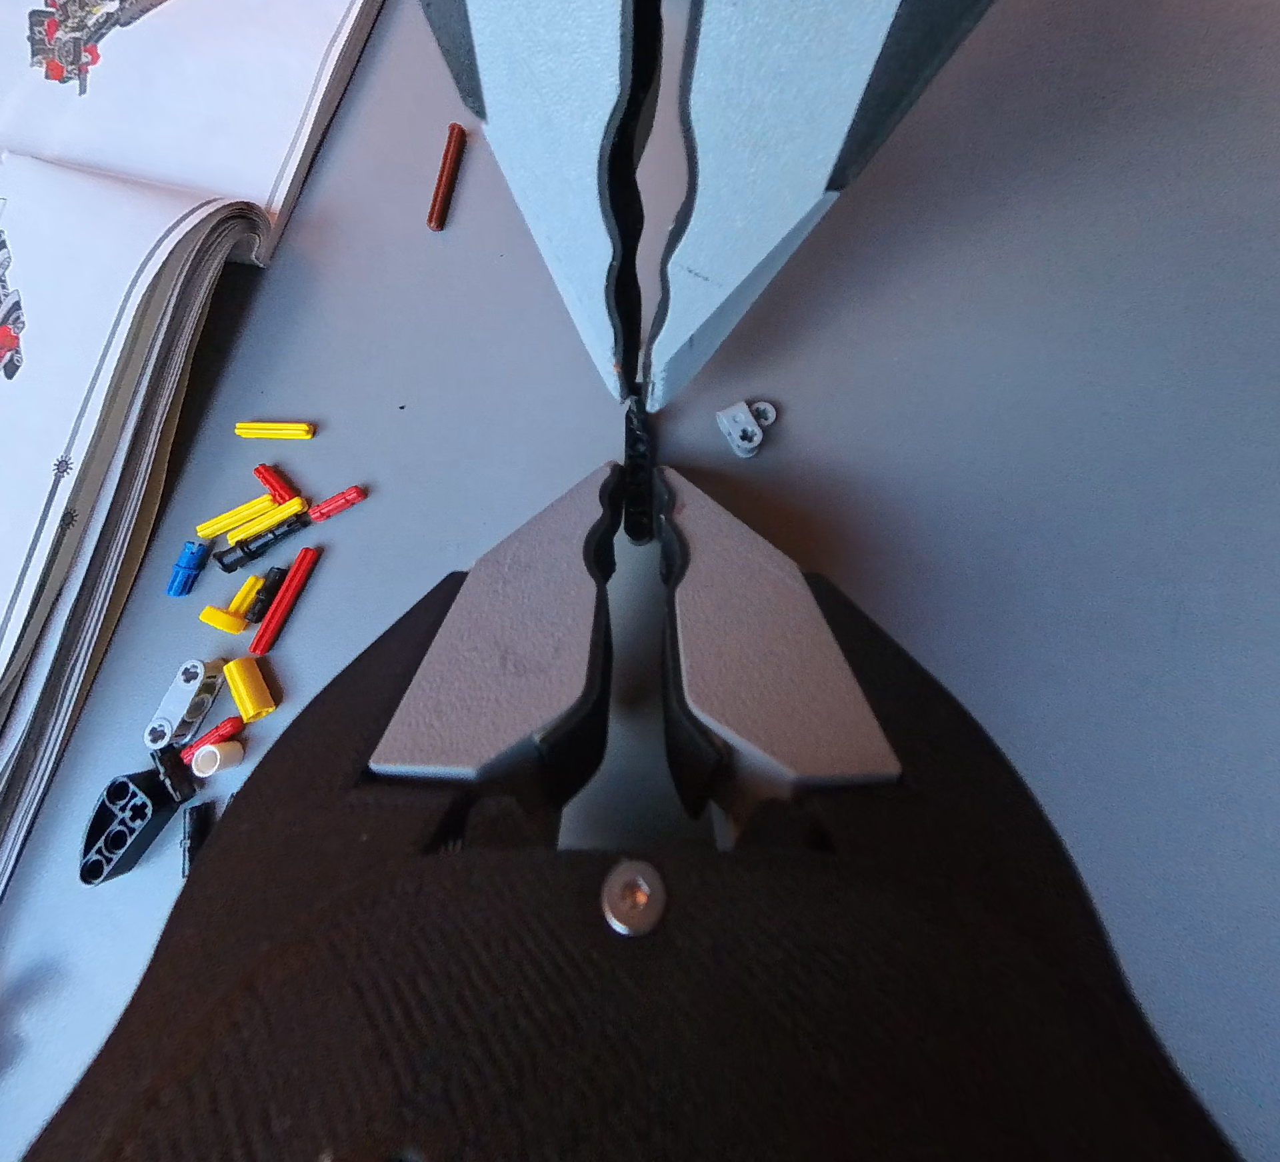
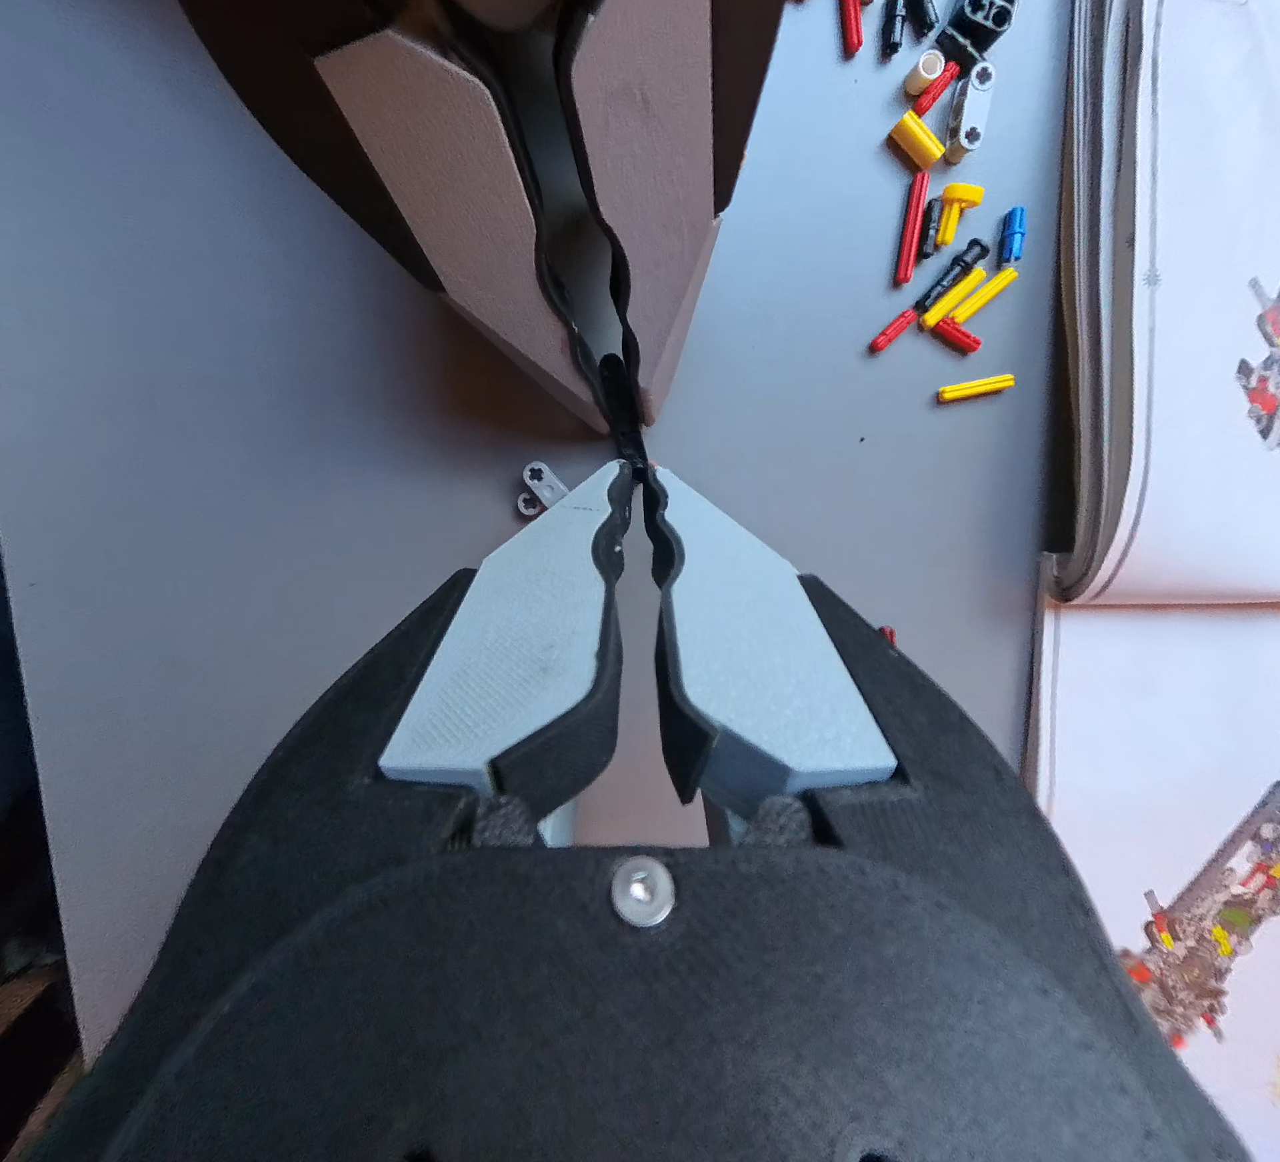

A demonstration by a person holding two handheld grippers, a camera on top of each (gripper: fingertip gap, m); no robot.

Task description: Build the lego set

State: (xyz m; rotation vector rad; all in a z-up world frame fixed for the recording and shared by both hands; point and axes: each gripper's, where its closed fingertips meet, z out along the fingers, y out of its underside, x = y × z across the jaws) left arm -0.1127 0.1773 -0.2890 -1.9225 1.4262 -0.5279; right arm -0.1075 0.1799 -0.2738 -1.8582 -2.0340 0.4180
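Two grippers meet tip to tip over the table [image 1: 1039, 505] – the left gripper [image 1: 638, 505] pinches a black beam [image 1: 637, 478] lengthwise, the right gripper [image 2: 637, 478] pressed shut on its far end

The table [image 1: 1039, 297] is plain grey; the left gripper [image 1: 637, 478] has tan fingers on a black body and is clamped on a black beam [image 1: 638, 471], whose other end is pinched by the right gripper [image 2: 637, 471], pale blue-fingered with dark wavy pads. A light grey connector [image 1: 747, 429] lies beside the tips, a brown axle [image 1: 447, 176] near the white booklet [image 1: 138, 159] with its multicoloured printed model. Along the booklet edge lie yellow, red, black and blue pins [image 1: 256, 547], a yellow sleeve [image 1: 249, 689] and a black panel [image 1: 118, 827].
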